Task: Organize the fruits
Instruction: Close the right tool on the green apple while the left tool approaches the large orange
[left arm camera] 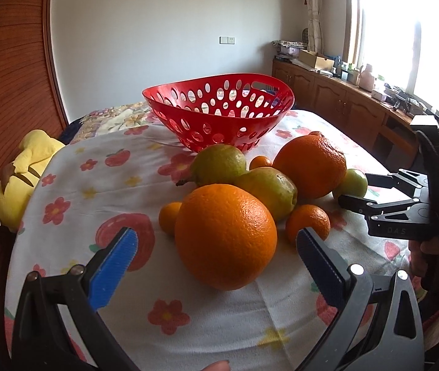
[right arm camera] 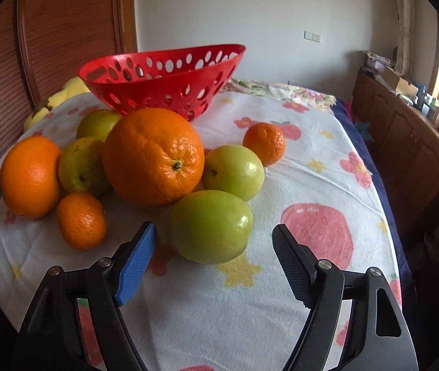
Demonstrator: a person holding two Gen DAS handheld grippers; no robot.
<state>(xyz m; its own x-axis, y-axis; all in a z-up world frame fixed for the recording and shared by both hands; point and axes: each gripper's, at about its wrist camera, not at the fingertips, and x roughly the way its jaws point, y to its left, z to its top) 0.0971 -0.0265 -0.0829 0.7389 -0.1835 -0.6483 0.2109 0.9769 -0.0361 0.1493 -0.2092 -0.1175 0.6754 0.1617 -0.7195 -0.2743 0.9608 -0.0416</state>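
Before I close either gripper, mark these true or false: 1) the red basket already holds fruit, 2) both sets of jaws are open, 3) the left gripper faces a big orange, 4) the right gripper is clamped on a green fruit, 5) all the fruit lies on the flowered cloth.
1) False. The red basket looks empty; cloth shows through its holes.
2) True. The left gripper and right gripper both stand open.
3) True. A big orange sits just ahead, between its jaws, untouched.
4) False. The green fruit lies ahead of open jaws, not gripped.
5) True. Every fruit rests on the flowered cloth, in front of the basket.
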